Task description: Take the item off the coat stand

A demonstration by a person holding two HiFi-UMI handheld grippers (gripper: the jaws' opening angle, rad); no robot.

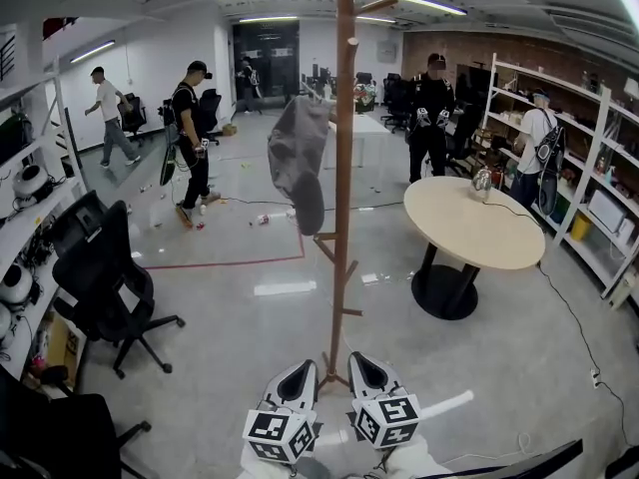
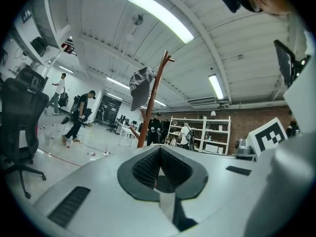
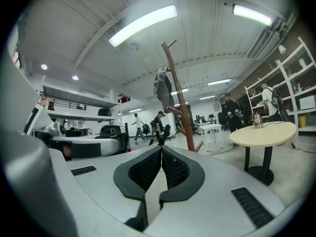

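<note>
A tall brown wooden coat stand (image 1: 343,178) rises in the middle of the room. A grey cap (image 1: 298,158) hangs from a peg on its upper left side. The same cap (image 2: 140,85) shows high up in the left gripper view, and small and far off as the cap (image 3: 162,89) in the right gripper view. My left gripper (image 1: 303,368) and right gripper (image 1: 361,360) sit side by side at the bottom of the head view, close to the stand's foot, well below the cap. Both have their jaws together with nothing between them.
A round beige table (image 1: 473,220) stands to the right of the stand. Black office chairs (image 1: 105,282) are at the left. Shelving (image 1: 589,178) lines the right wall. Several people (image 1: 193,138) stand or walk farther back, and small litter lies on the floor.
</note>
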